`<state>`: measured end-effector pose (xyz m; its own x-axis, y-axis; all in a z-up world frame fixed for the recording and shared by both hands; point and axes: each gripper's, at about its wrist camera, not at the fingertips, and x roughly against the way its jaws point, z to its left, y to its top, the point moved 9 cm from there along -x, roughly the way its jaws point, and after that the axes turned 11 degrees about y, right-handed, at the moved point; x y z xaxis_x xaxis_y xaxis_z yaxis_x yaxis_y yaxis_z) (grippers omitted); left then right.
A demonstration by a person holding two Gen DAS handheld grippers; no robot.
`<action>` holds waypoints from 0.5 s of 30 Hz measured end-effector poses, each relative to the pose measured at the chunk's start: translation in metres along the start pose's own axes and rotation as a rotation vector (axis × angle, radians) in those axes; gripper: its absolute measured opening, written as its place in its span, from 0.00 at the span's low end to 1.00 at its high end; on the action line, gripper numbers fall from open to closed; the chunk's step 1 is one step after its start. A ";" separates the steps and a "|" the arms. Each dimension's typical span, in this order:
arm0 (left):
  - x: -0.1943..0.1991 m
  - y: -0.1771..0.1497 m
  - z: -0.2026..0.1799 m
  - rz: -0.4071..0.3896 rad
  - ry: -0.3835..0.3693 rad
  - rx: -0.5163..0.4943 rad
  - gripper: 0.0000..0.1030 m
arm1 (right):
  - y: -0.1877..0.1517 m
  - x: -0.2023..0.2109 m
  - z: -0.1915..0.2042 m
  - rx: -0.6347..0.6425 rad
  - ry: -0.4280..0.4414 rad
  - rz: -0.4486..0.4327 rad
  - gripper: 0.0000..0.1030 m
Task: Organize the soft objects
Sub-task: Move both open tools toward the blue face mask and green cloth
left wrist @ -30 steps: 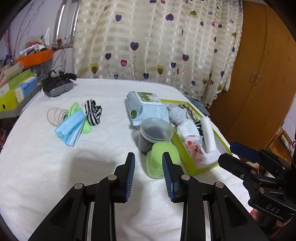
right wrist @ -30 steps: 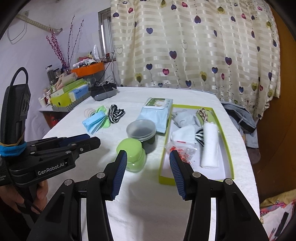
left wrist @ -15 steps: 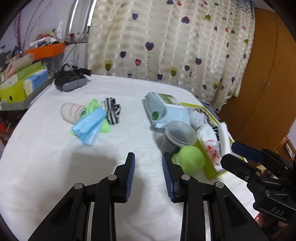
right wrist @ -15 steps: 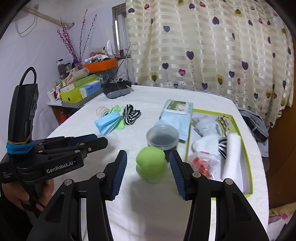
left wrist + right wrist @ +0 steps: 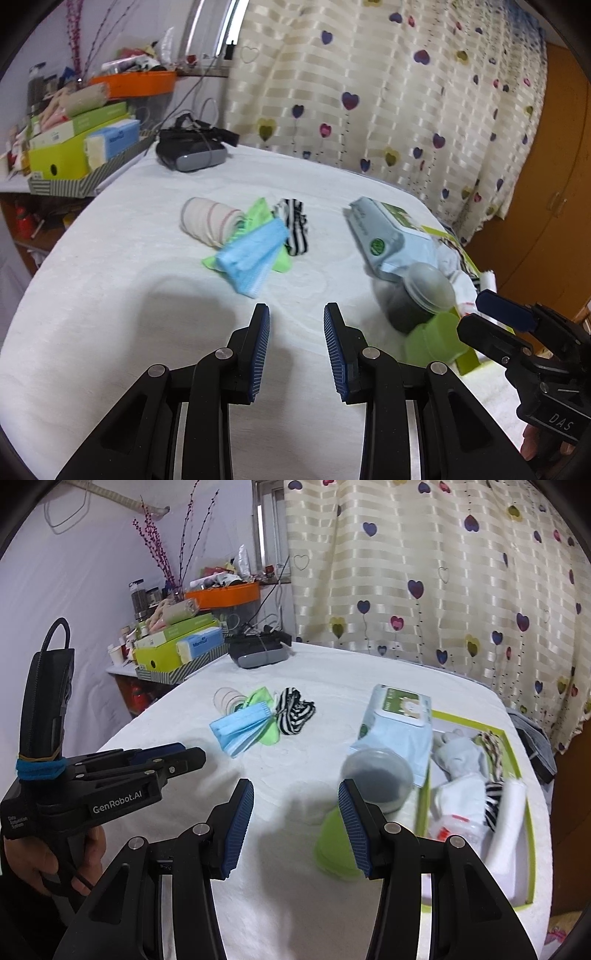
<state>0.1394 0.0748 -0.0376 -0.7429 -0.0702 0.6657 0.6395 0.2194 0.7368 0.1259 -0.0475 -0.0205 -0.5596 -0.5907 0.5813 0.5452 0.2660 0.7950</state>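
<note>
A pile of soft items lies mid-table: a rolled cream sock, blue face masks, a green cloth and a black-and-white striped cloth. A green-rimmed tray at the right holds socks, a white roll and other soft things. My left gripper is open and empty, short of the pile. My right gripper is open and empty, near a green cup.
A wet-wipes pack and a lidded dark container stand left of the tray. A grey headset lies at the table's far edge. Boxes fill a shelf at the left. A curtain hangs behind.
Both grippers have swung left, toward the pile of masks and cloths. The tray and cups have slid to the right in both views. Both stay open.
</note>
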 end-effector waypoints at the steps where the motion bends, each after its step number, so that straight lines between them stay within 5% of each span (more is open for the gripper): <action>1: -0.001 0.001 0.003 0.001 0.003 0.003 0.30 | 0.001 -0.004 0.001 0.001 0.002 0.004 0.48; 15: -0.016 0.007 0.039 0.004 0.030 0.056 0.34 | 0.018 -0.050 0.016 0.004 0.040 0.051 0.48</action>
<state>0.1484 0.1151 -0.0479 -0.7336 -0.0980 0.6725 0.6298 0.2738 0.7269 0.1534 -0.0007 -0.0321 -0.5057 -0.6066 0.6135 0.5696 0.2993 0.7655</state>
